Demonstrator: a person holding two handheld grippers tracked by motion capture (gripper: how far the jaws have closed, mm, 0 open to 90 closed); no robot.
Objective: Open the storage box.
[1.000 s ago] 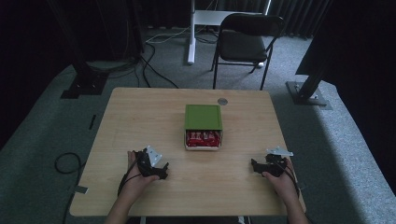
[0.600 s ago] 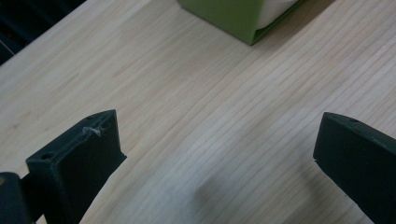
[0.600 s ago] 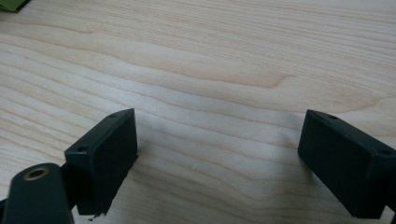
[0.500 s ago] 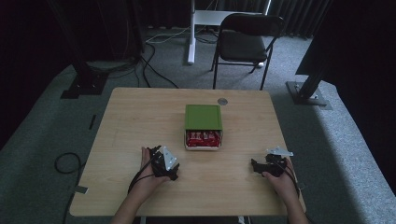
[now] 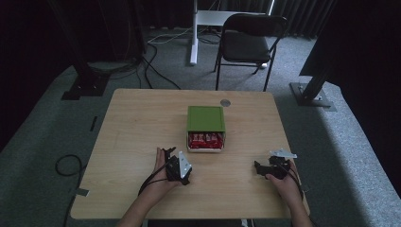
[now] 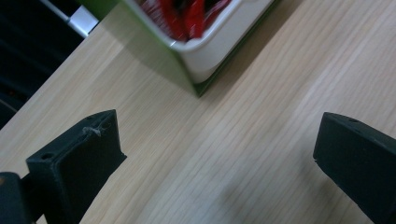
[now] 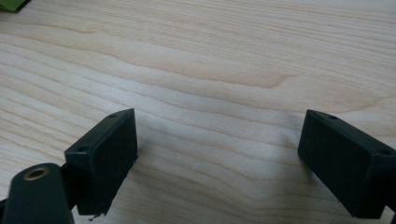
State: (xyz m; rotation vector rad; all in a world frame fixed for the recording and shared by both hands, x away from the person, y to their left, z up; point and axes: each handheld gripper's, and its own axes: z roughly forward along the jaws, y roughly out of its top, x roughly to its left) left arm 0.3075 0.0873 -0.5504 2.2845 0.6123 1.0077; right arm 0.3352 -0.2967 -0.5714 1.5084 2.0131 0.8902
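Two tongs spread wide, the left (image 5: pixel 171 157) nearing the box (image 5: pixel 205 127).
Keep it low, squared to the tray (image 6: pixel 219 35); the right (image 5: pixel 261 169) idles.

The box (image 5: pixel 205 118) sits mid-table (image 5: pixel 142 123), left claw (image 5: pixel 177 166) just before it.

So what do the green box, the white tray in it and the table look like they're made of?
Green box: probably matte card, with flat, dull faces.
White tray: likely smooth plastic, with a rounded, slightly glossy rim.
Table: light wood or wood-look laminate, with visible grain lines.
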